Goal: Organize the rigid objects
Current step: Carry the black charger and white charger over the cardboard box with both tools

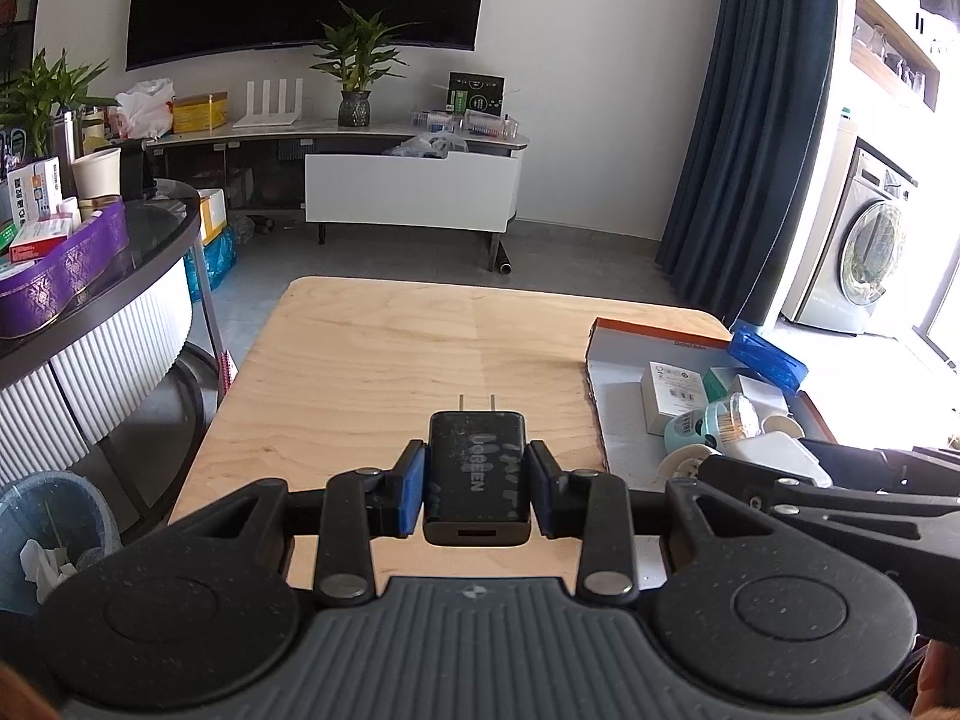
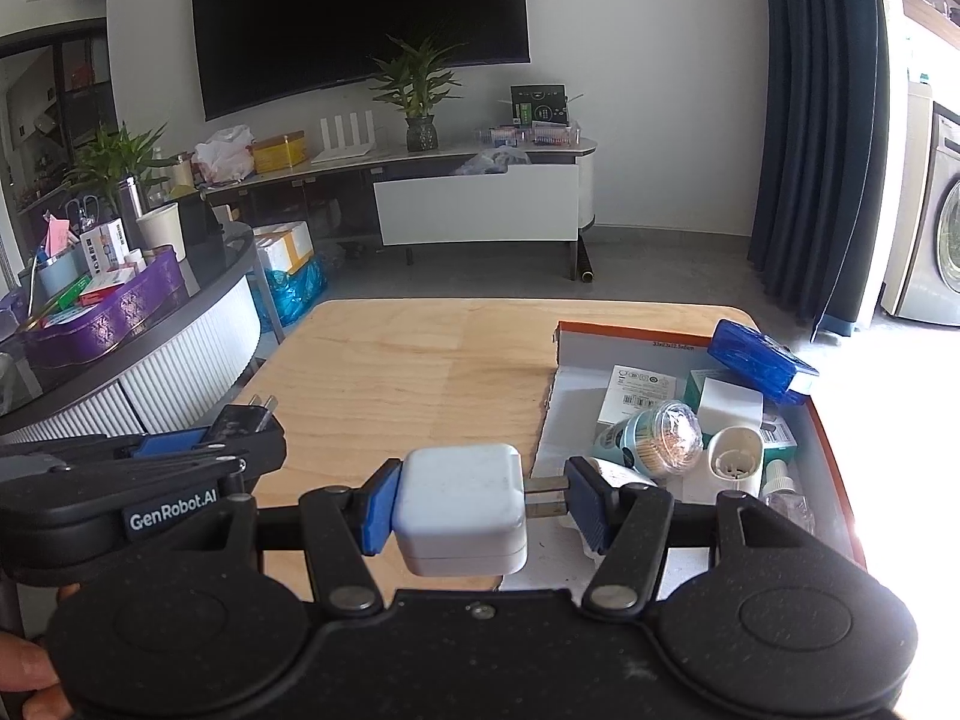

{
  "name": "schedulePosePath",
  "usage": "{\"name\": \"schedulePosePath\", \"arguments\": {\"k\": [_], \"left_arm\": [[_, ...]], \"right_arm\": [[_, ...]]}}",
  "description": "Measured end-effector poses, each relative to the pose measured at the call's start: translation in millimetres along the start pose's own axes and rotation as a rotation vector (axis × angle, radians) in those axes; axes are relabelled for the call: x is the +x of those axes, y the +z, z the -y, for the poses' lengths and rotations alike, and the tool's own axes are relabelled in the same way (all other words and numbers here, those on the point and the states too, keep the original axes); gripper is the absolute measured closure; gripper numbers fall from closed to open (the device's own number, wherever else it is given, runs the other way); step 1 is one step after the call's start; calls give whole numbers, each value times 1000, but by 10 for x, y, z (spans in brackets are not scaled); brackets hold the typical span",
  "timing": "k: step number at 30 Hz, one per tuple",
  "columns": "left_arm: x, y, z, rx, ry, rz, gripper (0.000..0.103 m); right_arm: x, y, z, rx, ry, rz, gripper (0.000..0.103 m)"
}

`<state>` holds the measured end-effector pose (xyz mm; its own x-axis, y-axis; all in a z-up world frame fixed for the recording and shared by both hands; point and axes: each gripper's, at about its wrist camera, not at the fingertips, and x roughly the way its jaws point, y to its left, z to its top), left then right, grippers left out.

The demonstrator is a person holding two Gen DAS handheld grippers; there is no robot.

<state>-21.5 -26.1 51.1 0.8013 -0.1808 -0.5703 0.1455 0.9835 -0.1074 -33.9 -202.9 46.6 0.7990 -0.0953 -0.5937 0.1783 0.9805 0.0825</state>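
Left wrist view: the left gripper (image 1: 477, 480) has its jaws clamped on a scuffed black charger (image 1: 477, 474), prongs forward, above the wooden bench (image 1: 390, 354). The right gripper (image 2: 480, 507) pinches a white charger (image 2: 461, 510) sideways, one pad on its prongs, beside the full cardboard box (image 2: 624, 337).

tray (image 2: 624, 341) right on table (image 2: 384, 360), boxes inside

Black charger (image 1: 477, 474) seen frame center, prongs pointing away; white charger (image 2: 461, 510) seen center, prongs rightward.
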Motion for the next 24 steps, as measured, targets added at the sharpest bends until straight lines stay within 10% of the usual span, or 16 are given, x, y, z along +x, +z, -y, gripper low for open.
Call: {"name": "schedulePosePath", "arguments": {"k": [24], "left_arm": [[-30, -78, 248, 52, -49, -15, 68]], "right_arm": [[-205, -80, 287, 53, -38, 23, 33]]}}
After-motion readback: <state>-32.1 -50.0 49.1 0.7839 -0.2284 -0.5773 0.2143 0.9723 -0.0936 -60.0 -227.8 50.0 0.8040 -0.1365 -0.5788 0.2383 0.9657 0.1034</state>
